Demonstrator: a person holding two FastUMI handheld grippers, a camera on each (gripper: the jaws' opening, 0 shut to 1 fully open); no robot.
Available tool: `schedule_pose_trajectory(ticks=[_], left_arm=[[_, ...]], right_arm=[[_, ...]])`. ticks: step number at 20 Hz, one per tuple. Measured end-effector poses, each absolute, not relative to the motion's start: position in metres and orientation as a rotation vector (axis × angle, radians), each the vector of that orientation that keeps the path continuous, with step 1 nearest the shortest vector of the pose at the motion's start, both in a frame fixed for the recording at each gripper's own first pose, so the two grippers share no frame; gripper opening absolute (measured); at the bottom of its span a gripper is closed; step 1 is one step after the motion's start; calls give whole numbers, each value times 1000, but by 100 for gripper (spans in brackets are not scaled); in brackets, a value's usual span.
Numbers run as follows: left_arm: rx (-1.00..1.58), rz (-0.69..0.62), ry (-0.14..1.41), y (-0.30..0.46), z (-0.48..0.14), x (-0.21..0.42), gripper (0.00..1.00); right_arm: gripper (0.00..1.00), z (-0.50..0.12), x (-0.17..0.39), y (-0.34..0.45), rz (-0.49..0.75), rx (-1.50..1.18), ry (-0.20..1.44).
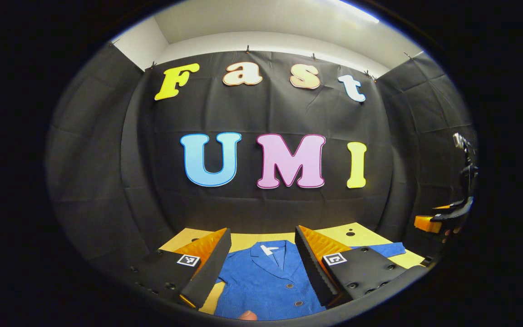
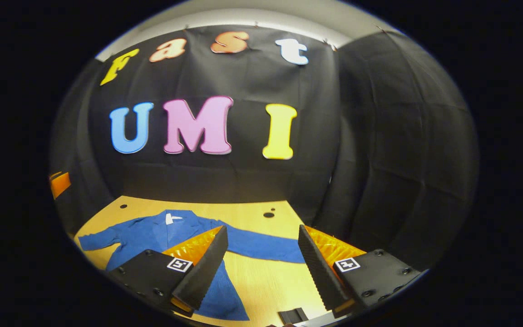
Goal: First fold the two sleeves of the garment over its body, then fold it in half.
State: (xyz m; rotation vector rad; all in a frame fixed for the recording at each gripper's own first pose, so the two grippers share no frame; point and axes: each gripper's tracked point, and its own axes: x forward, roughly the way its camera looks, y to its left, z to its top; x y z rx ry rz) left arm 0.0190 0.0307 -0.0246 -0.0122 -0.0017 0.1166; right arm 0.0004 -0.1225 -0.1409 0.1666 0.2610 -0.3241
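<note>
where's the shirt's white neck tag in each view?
Left gripper view: the tag sits low and centre, at the collar of the blue shirt, between this gripper's two fingers.
Right gripper view: the tag sits lower left, at the collar, above and left of this gripper's fingers.
Shared landmark: the round hole in the yellow table, right of the collar.

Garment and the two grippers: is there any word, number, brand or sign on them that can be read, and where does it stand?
No text here can be read.
White tag at the collar of the blue garment: too small to read.
Square marker on the left gripper: a black-and-white pattern, no letters.
Square marker on the right gripper: the same kind of pattern, no letters.
</note>
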Motion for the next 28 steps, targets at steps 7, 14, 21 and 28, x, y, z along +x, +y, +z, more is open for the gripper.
schedule_pose_trajectory(ticks=[7, 14, 21, 28], left_arm=[[0, 201, 66, 13, -32, 41, 81], [25, 311, 208, -6, -59, 58, 81], [41, 334, 271, -31, -78, 64, 81], [47, 315, 224, -23, -65, 66, 81]], right_arm=[[98, -277, 46, -247, -428, 204, 518], [100, -412, 67, -298, -498, 399, 807], [82, -444, 81, -299, -478, 380, 900], [5, -441, 83, -289, -482, 479, 902]])
